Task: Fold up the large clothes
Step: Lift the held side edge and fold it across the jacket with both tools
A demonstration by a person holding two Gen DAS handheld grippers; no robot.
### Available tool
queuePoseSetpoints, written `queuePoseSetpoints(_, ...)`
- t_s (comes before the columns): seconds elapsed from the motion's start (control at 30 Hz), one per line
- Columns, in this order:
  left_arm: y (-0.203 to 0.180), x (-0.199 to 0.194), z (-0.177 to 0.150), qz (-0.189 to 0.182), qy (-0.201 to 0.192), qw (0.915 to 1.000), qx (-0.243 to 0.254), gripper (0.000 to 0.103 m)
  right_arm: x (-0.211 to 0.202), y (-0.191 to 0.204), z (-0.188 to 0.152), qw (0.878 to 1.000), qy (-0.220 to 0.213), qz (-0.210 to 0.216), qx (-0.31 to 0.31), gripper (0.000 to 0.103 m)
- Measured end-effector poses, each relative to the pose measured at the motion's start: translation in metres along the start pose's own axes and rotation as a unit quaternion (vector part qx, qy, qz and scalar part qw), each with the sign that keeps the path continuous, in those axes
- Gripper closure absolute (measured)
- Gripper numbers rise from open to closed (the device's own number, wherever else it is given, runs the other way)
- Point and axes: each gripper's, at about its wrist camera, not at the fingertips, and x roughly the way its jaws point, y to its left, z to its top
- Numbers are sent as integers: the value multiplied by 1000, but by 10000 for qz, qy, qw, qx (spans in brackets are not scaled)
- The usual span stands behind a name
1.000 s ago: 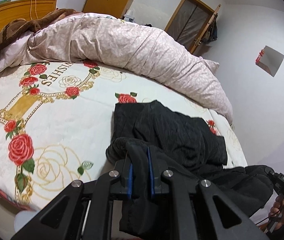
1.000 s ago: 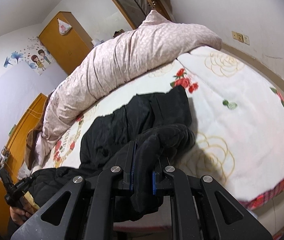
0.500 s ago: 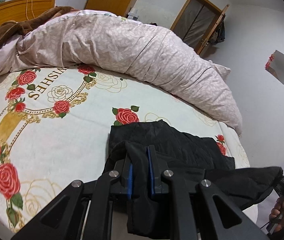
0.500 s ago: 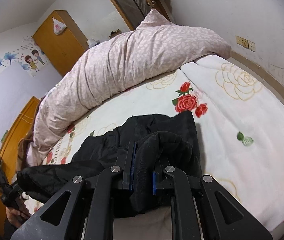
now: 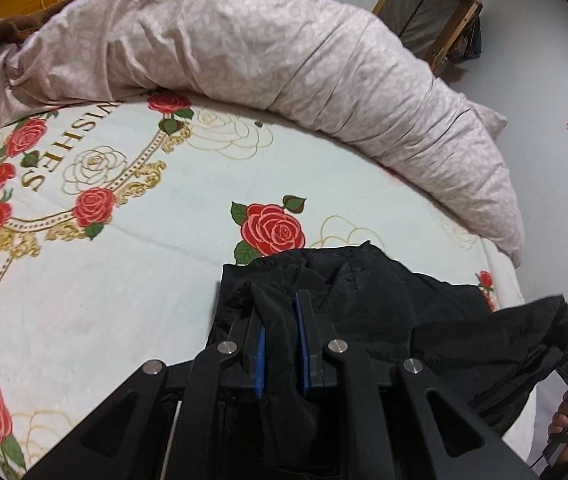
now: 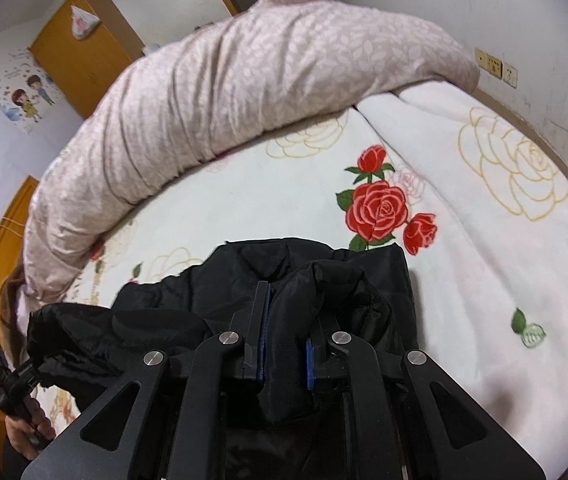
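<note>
Bunching between both fingers [image 5: 261,322]: black garment [image 5: 384,304]

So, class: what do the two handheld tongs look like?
Both the left tongs and the right tongs are matte black, with angular linkage arms, round silver pivot bolts and blue pads lining the fingers. No sleeve shows.

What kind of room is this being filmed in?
A bedroom in a home, most likely: a bed with a rose-printed sheet, a bunched pink duvet along its far side, and a wooden wardrobe against the wall.
</note>
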Motion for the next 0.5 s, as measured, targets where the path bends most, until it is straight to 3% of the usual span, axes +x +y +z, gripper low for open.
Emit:
queuePoseSetpoints(0.27, 6, 52, 7, -62, 266, 9996, -13, 84, 57, -6, 13, 9991, 374, -192, 59, 89)
queuePoseSetpoints(0.5, 13, 72, 16, -444, 380, 9982, -158, 79, 78, -14, 20, 9980, 538, -51, 335, 85)
